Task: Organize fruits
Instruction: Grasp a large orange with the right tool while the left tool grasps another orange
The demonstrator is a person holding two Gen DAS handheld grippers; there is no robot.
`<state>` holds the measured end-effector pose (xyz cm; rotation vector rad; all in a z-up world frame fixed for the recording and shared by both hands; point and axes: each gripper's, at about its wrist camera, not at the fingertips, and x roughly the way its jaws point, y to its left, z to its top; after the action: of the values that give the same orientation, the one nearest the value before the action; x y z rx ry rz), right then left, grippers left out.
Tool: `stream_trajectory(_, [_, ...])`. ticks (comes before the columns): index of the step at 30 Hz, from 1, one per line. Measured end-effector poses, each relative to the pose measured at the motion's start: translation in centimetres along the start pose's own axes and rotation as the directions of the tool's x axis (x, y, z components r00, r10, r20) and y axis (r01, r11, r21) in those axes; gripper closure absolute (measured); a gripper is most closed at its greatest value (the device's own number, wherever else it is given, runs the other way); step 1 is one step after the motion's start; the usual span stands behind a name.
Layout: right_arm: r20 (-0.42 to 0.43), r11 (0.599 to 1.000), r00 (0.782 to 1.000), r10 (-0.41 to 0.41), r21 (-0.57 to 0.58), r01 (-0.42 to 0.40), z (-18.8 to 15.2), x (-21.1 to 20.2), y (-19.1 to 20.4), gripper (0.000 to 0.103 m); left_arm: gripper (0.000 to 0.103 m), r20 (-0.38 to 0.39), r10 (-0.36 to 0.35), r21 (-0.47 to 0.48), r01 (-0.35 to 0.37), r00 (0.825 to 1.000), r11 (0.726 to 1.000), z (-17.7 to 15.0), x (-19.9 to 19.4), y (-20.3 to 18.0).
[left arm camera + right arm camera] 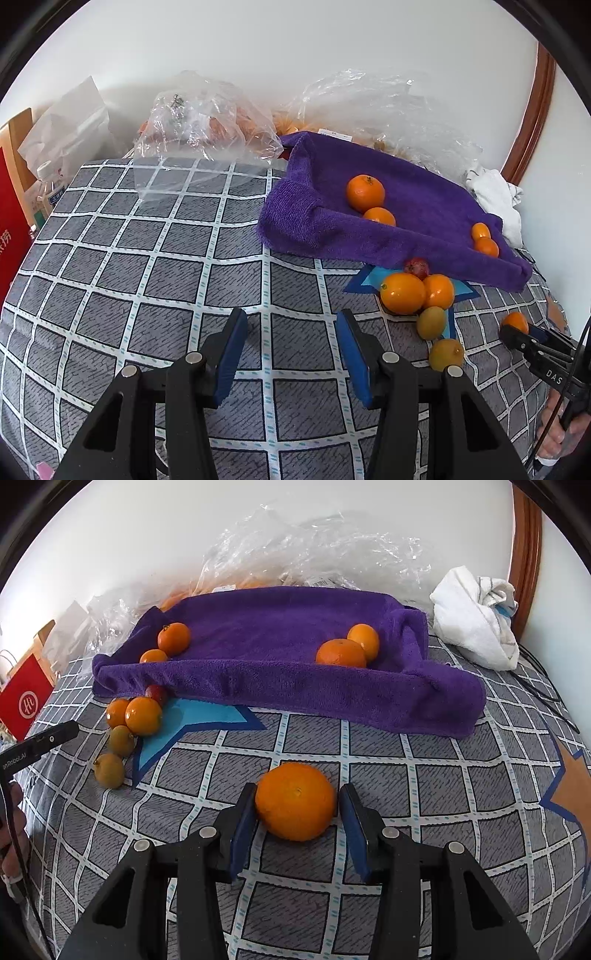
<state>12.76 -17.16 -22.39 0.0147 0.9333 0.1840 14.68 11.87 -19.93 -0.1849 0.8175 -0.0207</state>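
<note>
A purple towel shaped like a tray lies on the checked cover, with two oranges at its left end and two at its right end. A cluster of loose fruits, orange, yellow-green and one red, lies in front of the towel. My right gripper has its jaws around a large orange that rests on the cover; the left pad touches it and a thin gap shows at the right pad. My left gripper is open and empty over the cover.
Clear plastic bags lie behind the towel. A white cloth sits at the back right. A red bag stands at the left. A wooden frame runs up the right wall.
</note>
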Motion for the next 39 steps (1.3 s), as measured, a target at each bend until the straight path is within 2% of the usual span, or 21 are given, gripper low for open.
stream_trajectory(3, [0.005, 1.000, 1.000, -0.001, -0.020, 0.001, -0.1, 0.0, 0.1, 0.063, 0.055, 0.006, -0.013, 0.018, 0.012, 1.000, 1.000, 0.0, -0.2, -0.3])
stream_trajectory(8, [0.021, 1.000, 1.000, 0.002, -0.013, -0.002, -0.1, -0.6, -0.5, 0.063, 0.055, -0.002, -0.056, 0.020, 0.056, 0.998, 0.998, -0.2, -0.4, -0.9])
stream_trajectory(12, [0.054, 1.000, 0.998, -0.023, -0.011, 0.024, 0.1, -1.3, -1.4, 0.063, 0.056, -0.041, -0.111, 0.049, 0.113, 0.993, 0.992, 0.3, -0.5, -3.1])
stream_trajectory(16, [0.060, 1.000, 0.998, -0.013, 0.004, 0.013, -0.1, -1.3, -2.3, 0.063, 0.055, -0.062, -0.138, 0.062, 0.142, 0.989, 0.988, 1.4, 0.4, -5.1])
stream_trajectory(18, [0.026, 1.000, 1.000, -0.009, -0.004, 0.009, -0.3, -0.8, -2.3, 0.063, 0.055, -0.063, -0.146, 0.049, 0.149, 0.987, 0.988, 1.6, 1.1, -5.5])
stream_trajectory(22, [0.050, 0.999, 0.998, 0.033, -0.007, -0.033, -0.5, -1.3, -2.4, 0.063, 0.056, -0.078, -0.142, -0.006, 0.142, 0.987, 0.990, 2.0, 2.5, -5.4])
stream_trajectory(25, [0.020, 1.000, 1.000, 0.024, 0.006, -0.024, -0.3, -0.7, -2.5, 0.063, 0.056, -0.115, -0.160, -0.017, 0.159, 0.980, 0.987, 2.2, 3.5, -5.8])
stream_trajectory(30, [0.019, 1.000, 1.000, 0.024, 0.007, -0.024, -0.2, -0.6, -2.4, 0.063, 0.056, -0.106, -0.094, 0.033, 0.098, 0.990, 0.995, 2.4, 4.1, -7.4])
stream_trajectory(31, [0.018, 1.000, 0.999, 0.026, 0.010, -0.027, -0.2, -0.6, -2.4, 0.063, 0.057, -0.097, -0.084, 0.039, 0.088, 0.992, 0.995, 2.3, 4.1, -7.5])
stream_trajectory(32, [0.019, 0.999, 0.999, 0.030, 0.012, -0.030, -0.3, -0.6, -2.5, 0.063, 0.065, -0.090, -0.076, 0.042, 0.080, 0.993, 0.996, 2.3, 4.1, -7.6])
stream_trajectory(34, [0.020, 0.999, 0.999, 0.031, 0.018, -0.031, -0.3, -0.7, -2.6, 0.063, 0.072, -0.097, -0.078, 0.037, 0.082, 0.992, 0.996, 2.2, 4.1, -7.3])
stream_trajectory(37, [0.018, 0.999, 0.999, 0.028, 0.020, -0.029, -0.3, -0.7, -2.7, 0.063, 0.073, -0.085, -0.094, 0.006, 0.095, 0.992, 0.995, 2.2, 2.9, -6.1])
stream_trajectory(39, [0.016, 1.000, 1.000, 0.026, 0.017, -0.026, -0.2, -0.6, -2.7, 0.063, 0.073, -0.064, -0.063, 0.007, 0.064, 0.996, 0.998, 1.9, 1.7, -5.2])
